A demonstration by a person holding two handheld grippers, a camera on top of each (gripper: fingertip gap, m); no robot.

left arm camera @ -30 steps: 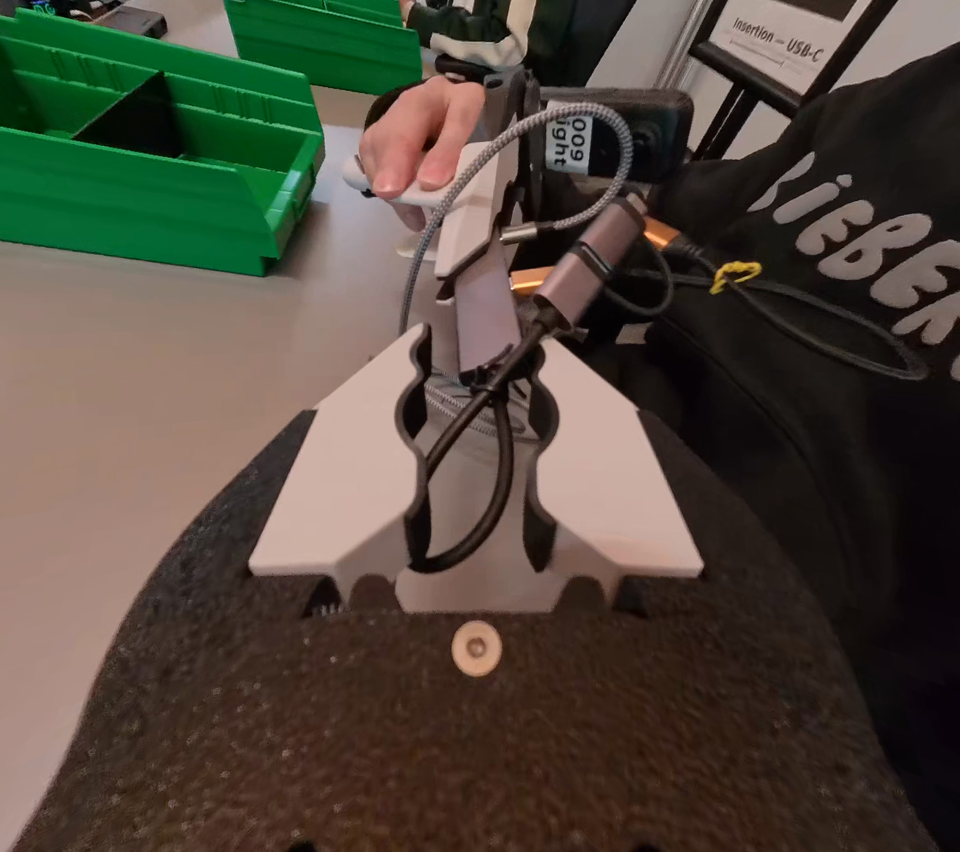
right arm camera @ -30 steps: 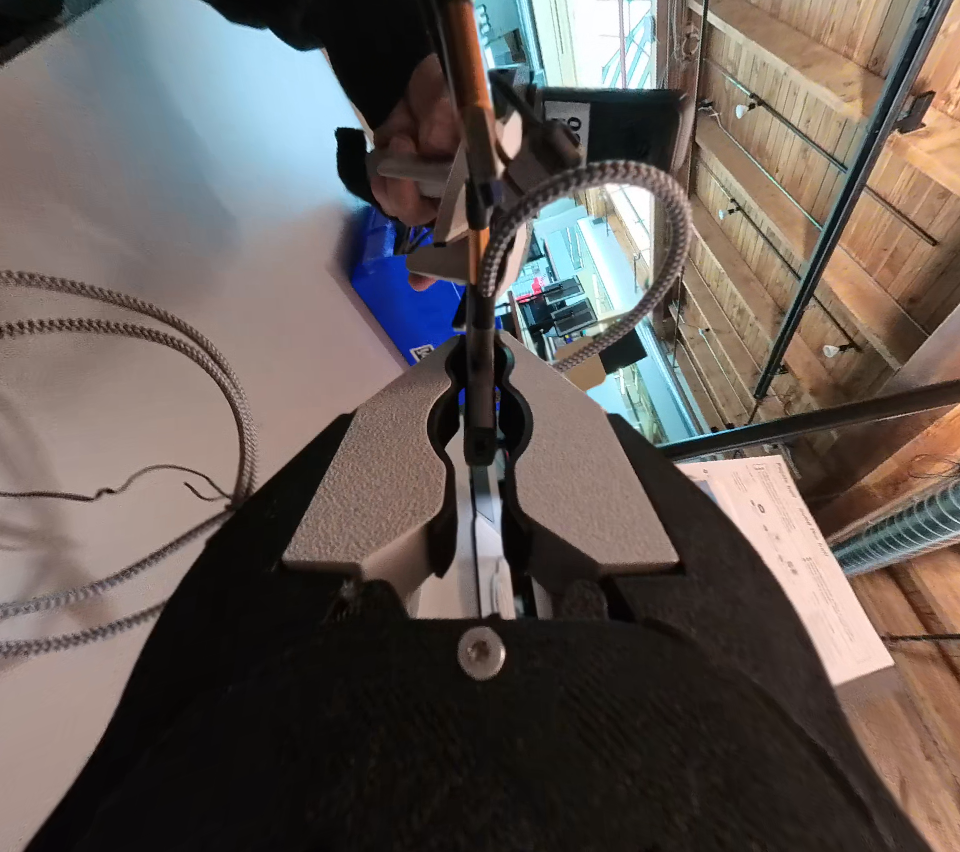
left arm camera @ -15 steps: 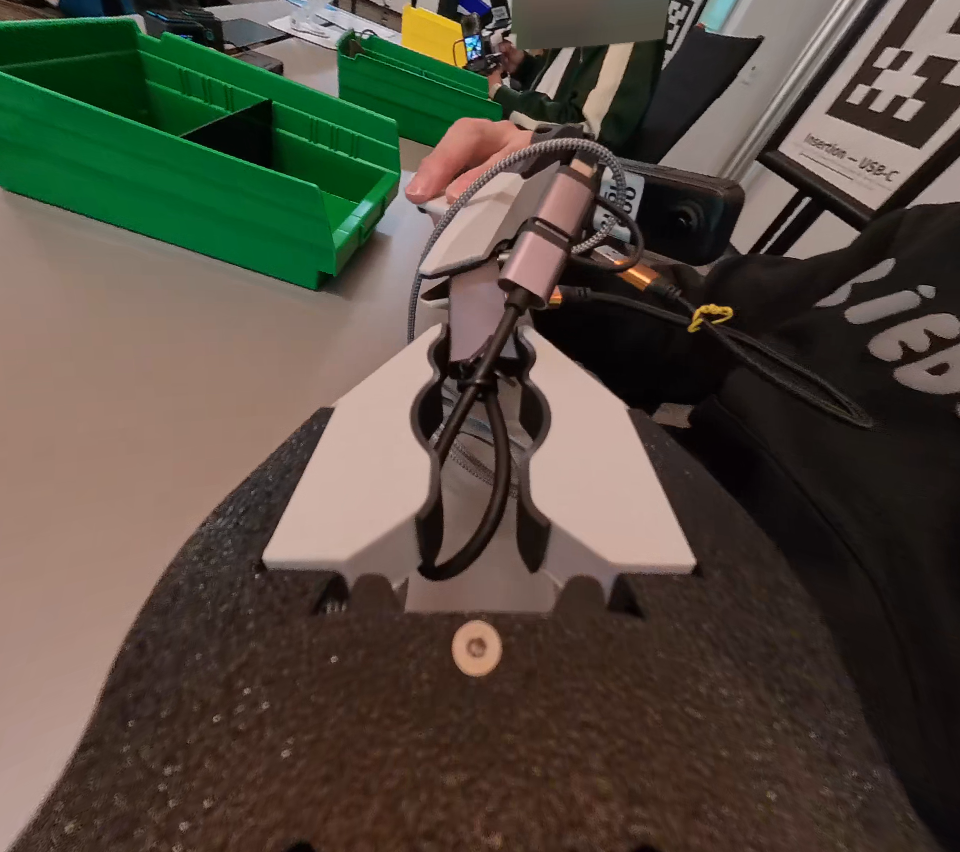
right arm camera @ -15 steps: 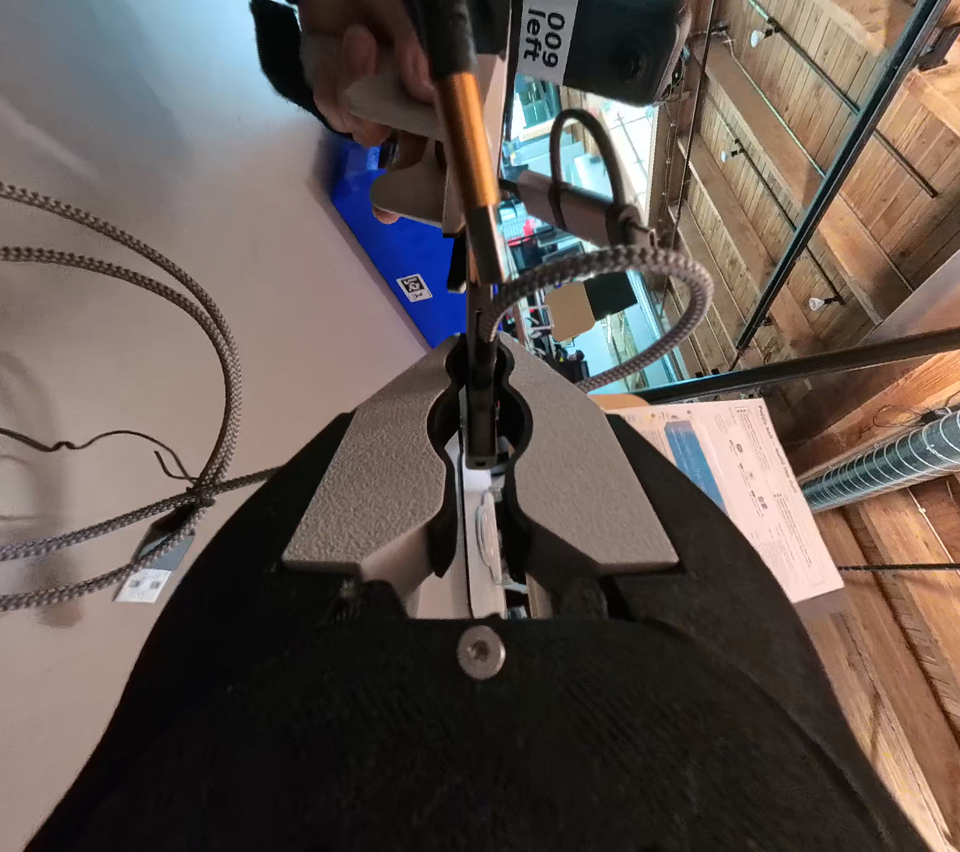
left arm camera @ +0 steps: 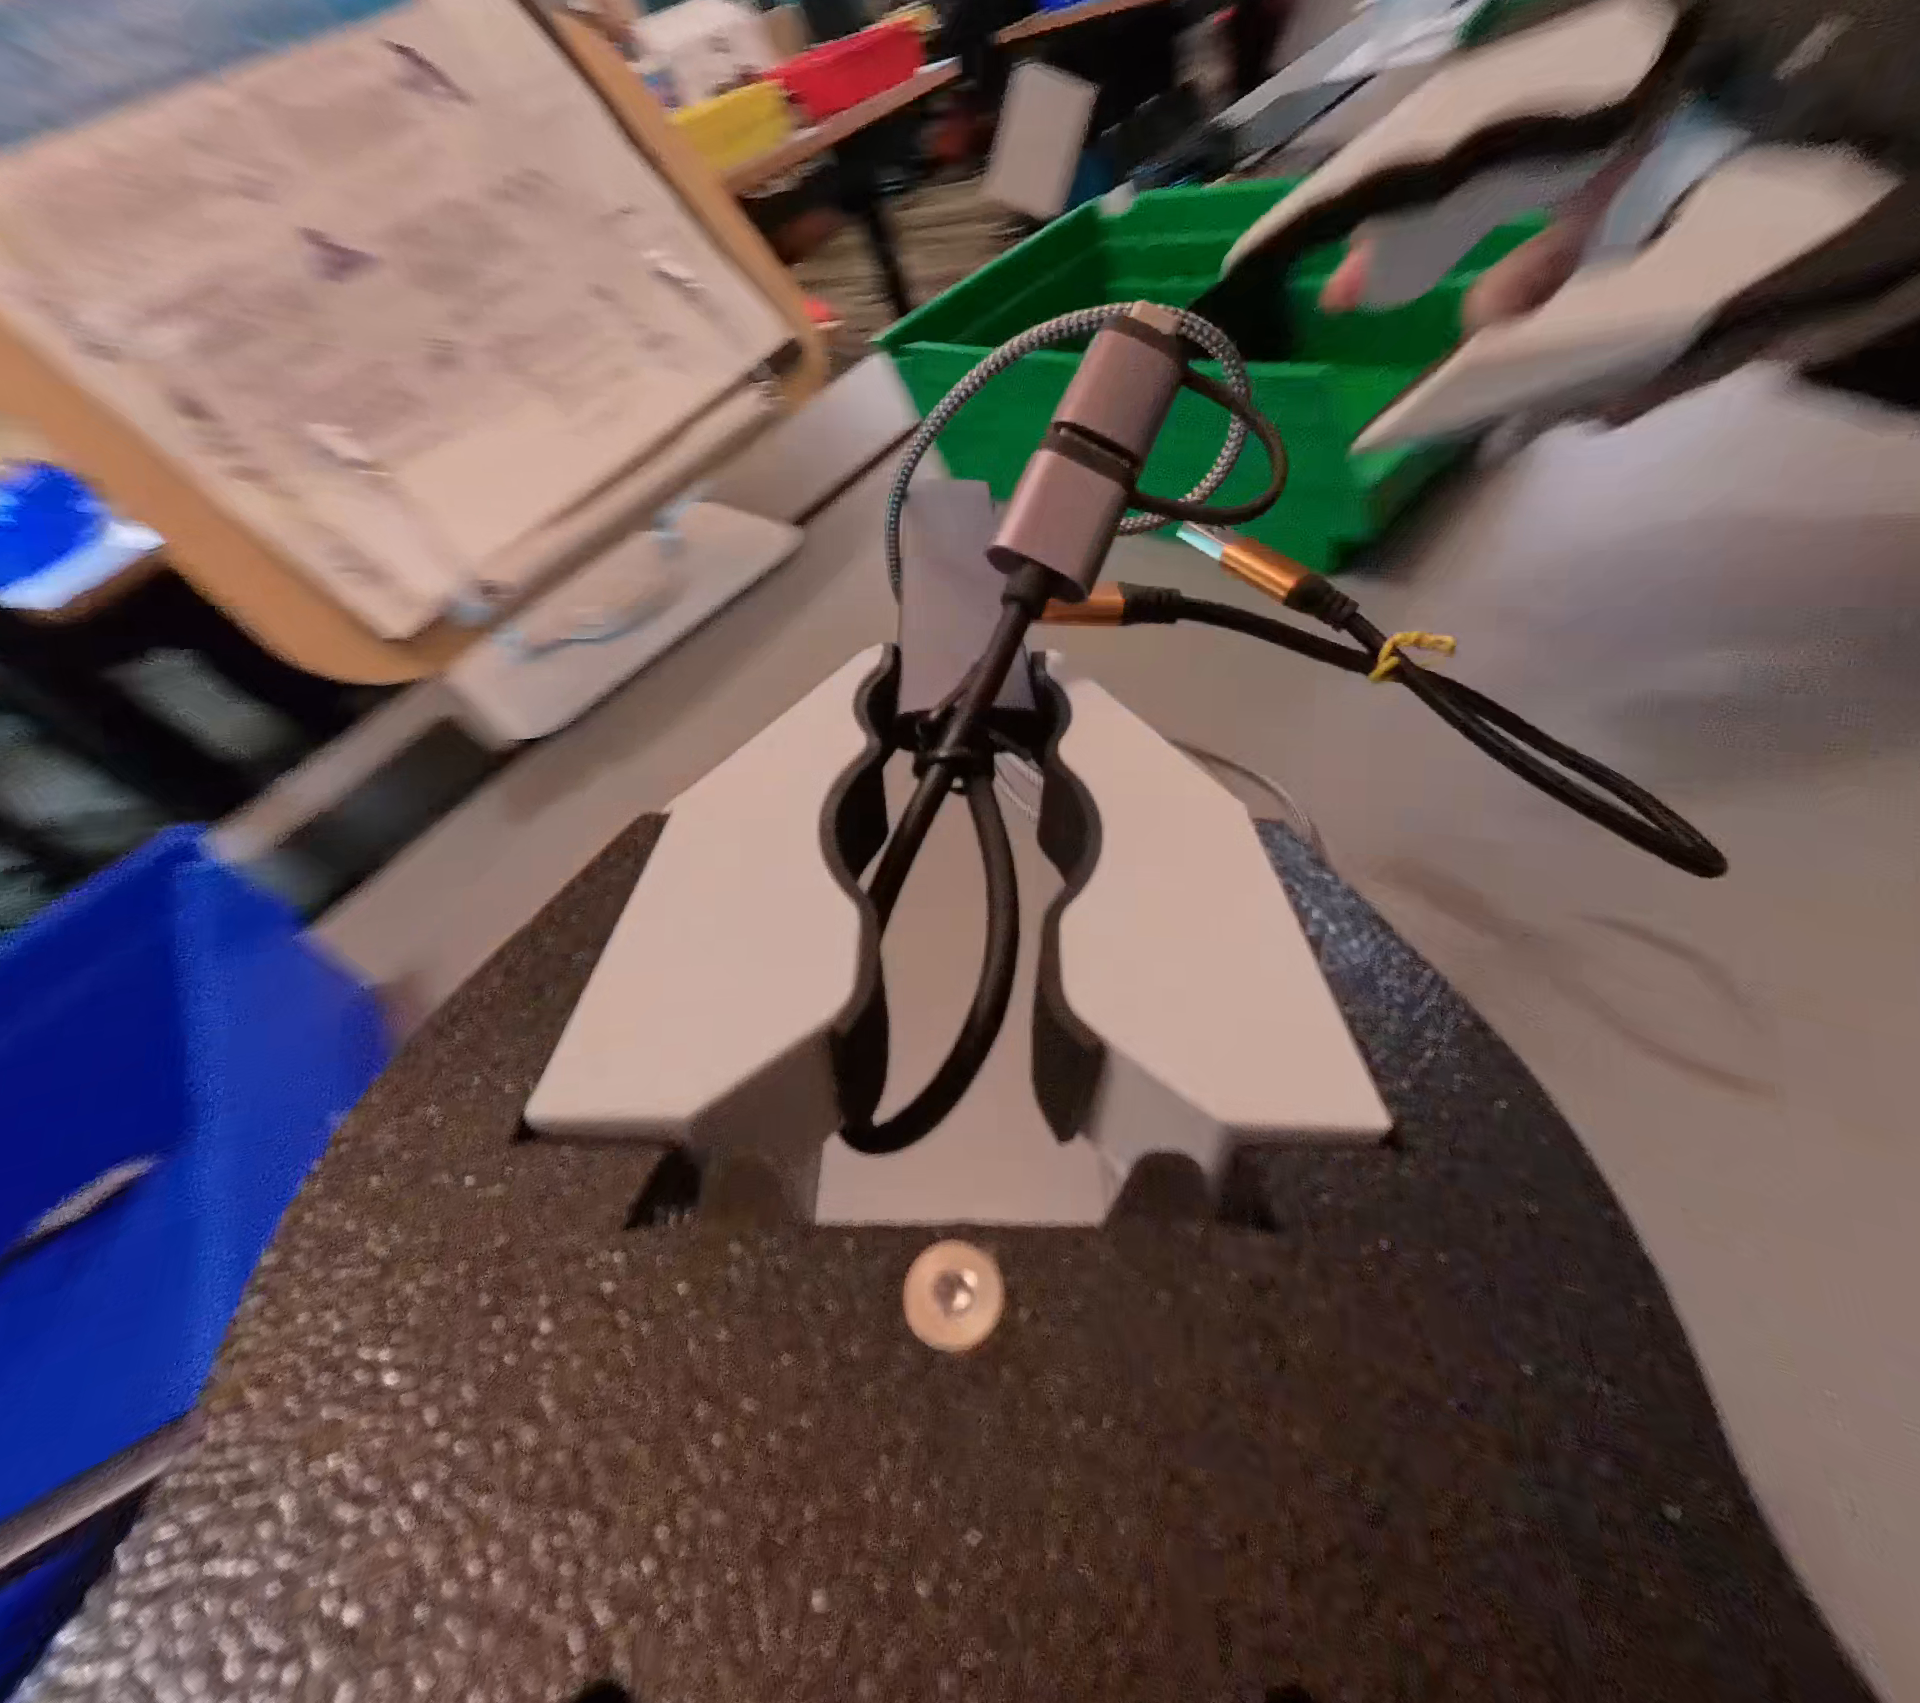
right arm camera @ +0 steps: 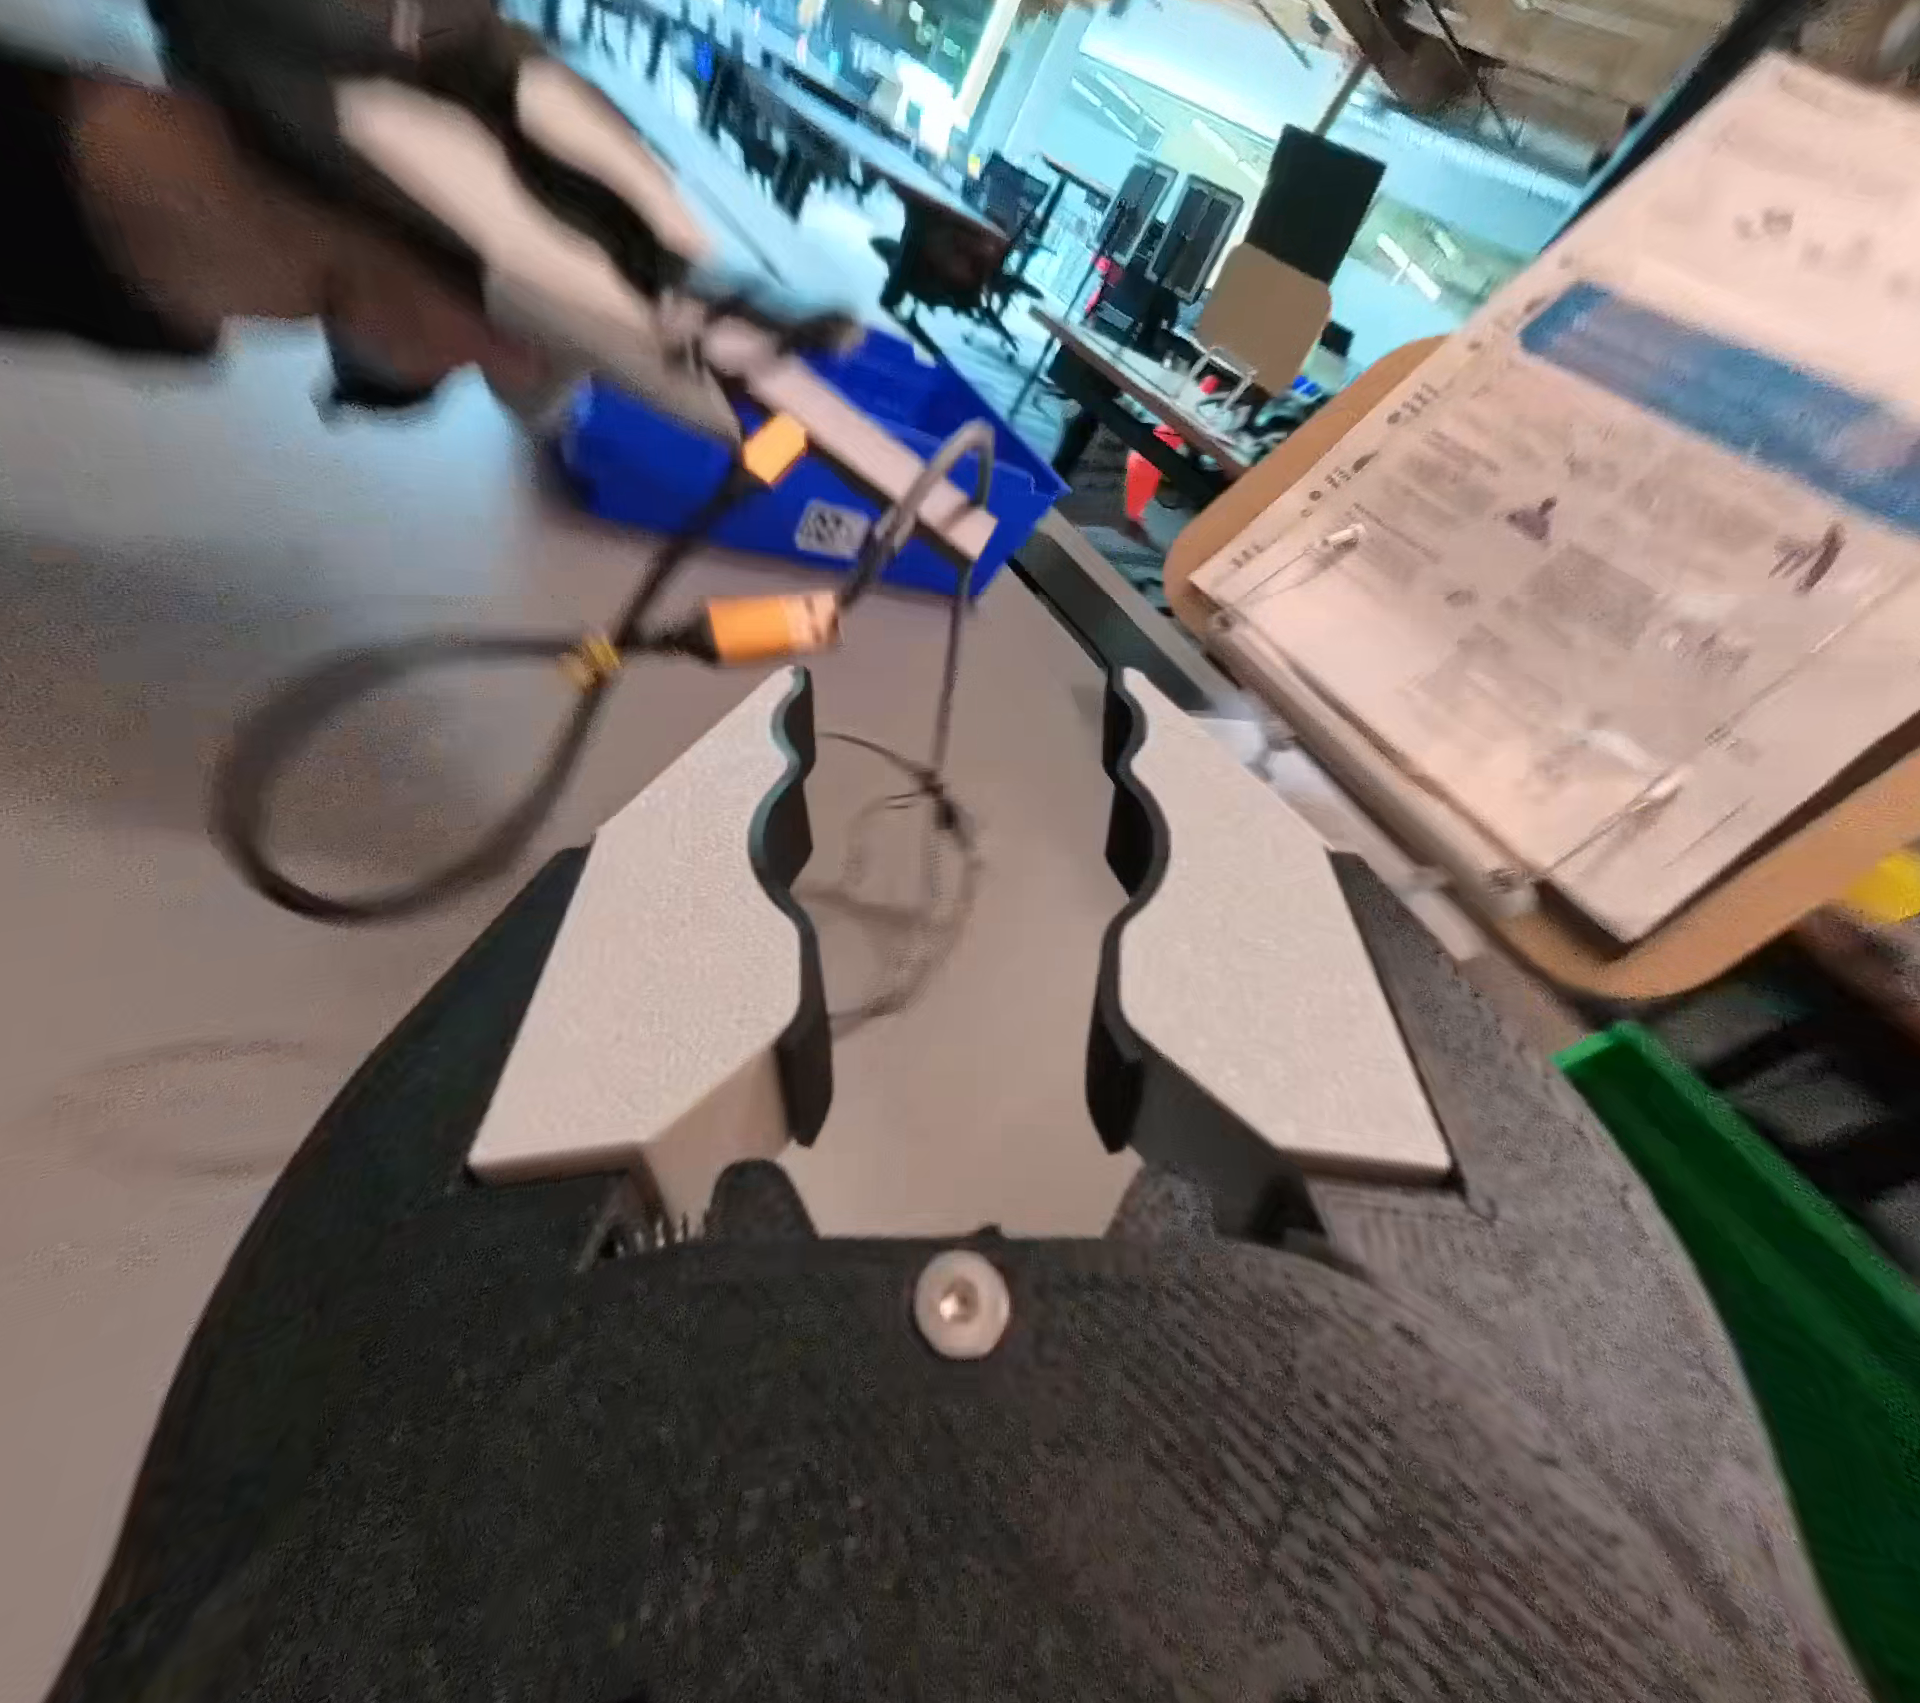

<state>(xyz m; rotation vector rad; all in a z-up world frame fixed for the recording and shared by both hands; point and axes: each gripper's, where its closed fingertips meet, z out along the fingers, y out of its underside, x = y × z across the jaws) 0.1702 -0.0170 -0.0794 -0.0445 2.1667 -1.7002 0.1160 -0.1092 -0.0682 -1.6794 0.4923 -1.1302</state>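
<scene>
— While the left gripper (left arm camera: 961,697) pinches a flat grey adapter (left arm camera: 951,604) between its fingertips, where are the cables?
— Up off the table (left arm camera: 1558,822); a black cable (left arm camera: 940,947) loops back between the fingers; a grey plug (left arm camera: 1091,448) stands above the adapter with a braided cable (left arm camera: 935,427) arching out of it; a second black cable (left arm camera: 1538,749) with orange ends hangs to the right, tied with a yellow twist (left arm camera: 1403,651).
— And the right gripper (right arm camera: 956,697)?
— Fingers spread wide, nothing between them; through the gap a thin dark wire (right arm camera: 914,822) lies on the table.
— Any writing?
— A printed sheet on a brown board (right arm camera: 1621,614) carries a blue banner and lines of text; it is too smeared to read; a blue bin (right arm camera: 790,500) shows a small white sticker, also unclear.
— What else is hard to make out?
— Both views are streaked with motion; each shows the other gripper only as a blur near the frame edge; a green bin (left arm camera: 1195,365) is half hidden behind the cables.
— The room?
— A pale grey tabletop; beyond it desks, chairs, red and yellow bins, wooden ceiling beams.
</scene>
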